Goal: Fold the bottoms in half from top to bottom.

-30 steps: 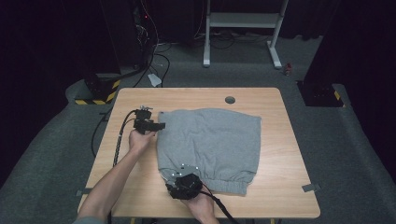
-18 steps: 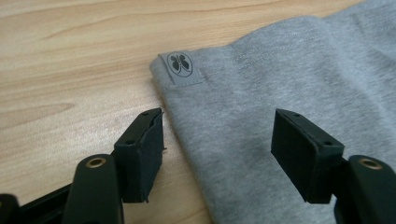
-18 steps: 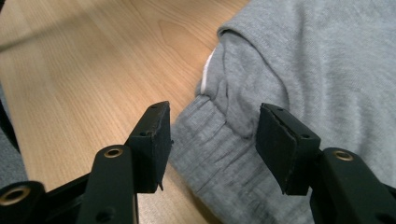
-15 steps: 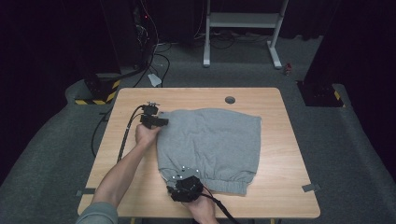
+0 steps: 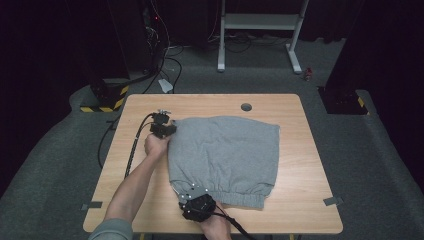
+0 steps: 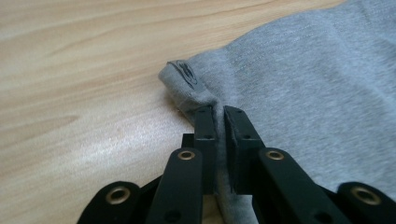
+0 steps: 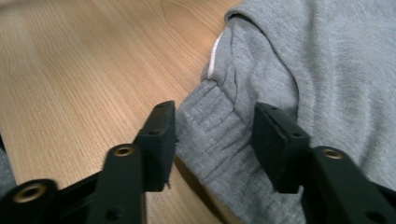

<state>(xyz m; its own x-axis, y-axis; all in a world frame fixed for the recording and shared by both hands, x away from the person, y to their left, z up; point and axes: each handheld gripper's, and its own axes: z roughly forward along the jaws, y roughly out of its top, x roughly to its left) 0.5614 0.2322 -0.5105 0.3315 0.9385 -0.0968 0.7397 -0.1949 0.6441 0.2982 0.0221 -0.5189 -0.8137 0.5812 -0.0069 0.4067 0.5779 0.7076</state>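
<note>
Since the earlier frame the left tool (image 6: 219,119) has gone from wide open to clamped on the far left corner of the grey sweat shorts (image 5: 225,152), with a pinch of fabric squeezed between its jaws, right next to the little printed tag. Right tool's (image 7: 212,126) jaws have just been closing too, but they aren't there yet: they straddle the ribbed waistband corner, cloth between them, pads not pressing, so I'd call it released for now.

The shorts lie flat in the middle of the wooden counter (image 5: 300,200), waistband toward the person, and look like they're already doubled over once. So progress-wise: one corner is grabbed, the near corner is lined up but not gripped. My guess is a fold is coming, and all the actual lifting and folding over is left to do.
</note>
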